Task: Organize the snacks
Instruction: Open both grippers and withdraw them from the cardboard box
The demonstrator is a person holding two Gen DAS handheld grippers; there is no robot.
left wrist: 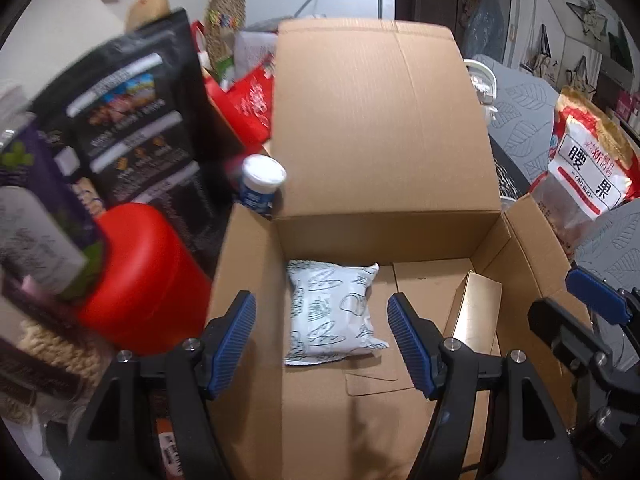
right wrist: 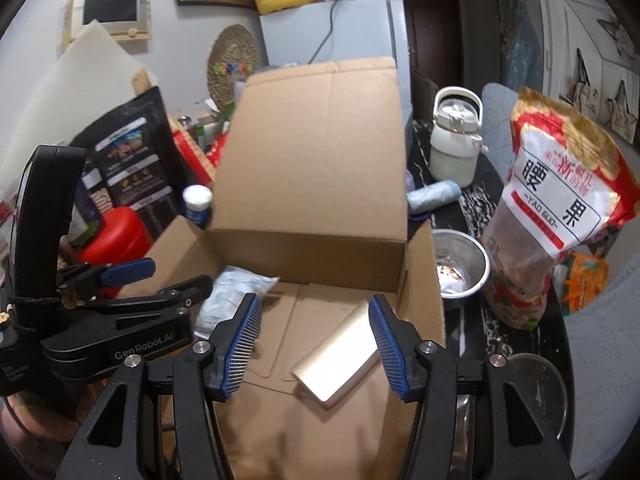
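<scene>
Both claws, apparently empty, hang over the box (left wrist: 384, 128).

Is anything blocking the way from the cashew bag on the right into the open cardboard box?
Nothing visible does. The cashew bag stands outside the cardboard box, past its right wall, with a steel bowl between them low down. The box top is open; inside lie only a white packet and a gold box.

Brown cardboard box (left wrist: 380, 128) holds a white packet (left wrist: 334, 314) with dark doodles and, at three o'clock, a gold box (right wrist: 340, 360); blue gripper pads (left wrist: 236, 344).
</scene>
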